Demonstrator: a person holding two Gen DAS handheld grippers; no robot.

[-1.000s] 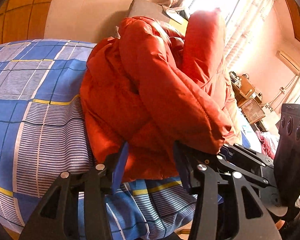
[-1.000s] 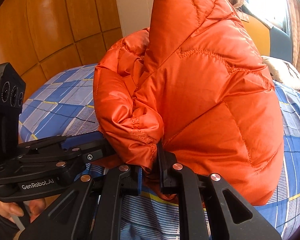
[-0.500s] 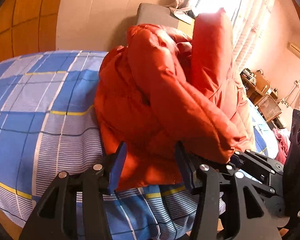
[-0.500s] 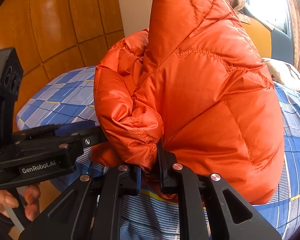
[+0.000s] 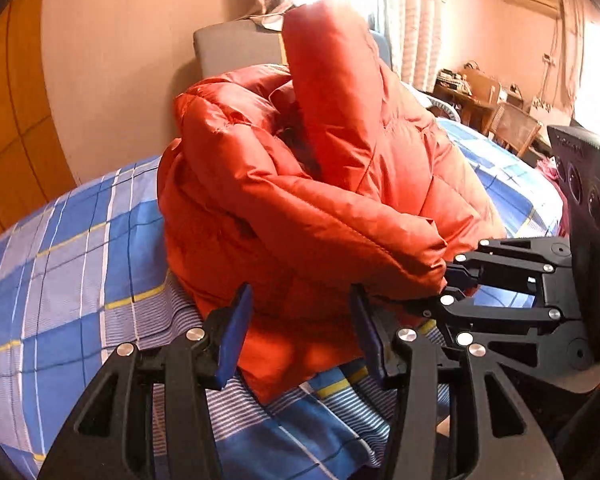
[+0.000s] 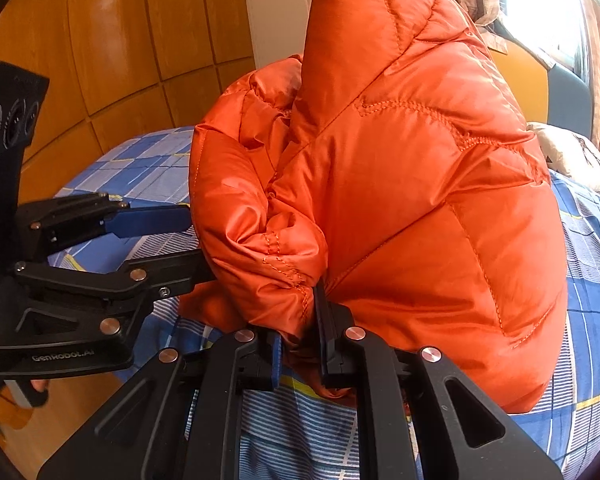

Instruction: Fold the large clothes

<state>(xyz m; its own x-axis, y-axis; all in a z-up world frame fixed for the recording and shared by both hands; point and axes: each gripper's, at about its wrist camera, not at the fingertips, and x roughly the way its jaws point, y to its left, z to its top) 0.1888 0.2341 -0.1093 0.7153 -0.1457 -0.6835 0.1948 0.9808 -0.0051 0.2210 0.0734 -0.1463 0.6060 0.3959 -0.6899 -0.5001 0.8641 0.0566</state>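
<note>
A puffy orange quilted down jacket sat bunched in a tall heap on the blue, white and yellow checked bedspread, near the bed's near edge, one padded part standing upright at the top of the heap; the right gripper had its jaws nearly closed, pinching a stitched fold at the jacket's lower near edge; in the left wrist view that same gripper came in from the right, gripping the tip of a rolled fold; the left gripper stood about half open, its blue pads either side of the jacket's low near bulge, and whether they pressed on the fabric could not be told; a wooden panelled wall stood far left; a curtained window glowed behind; a cluttered wooden desk lay far right.
</note>
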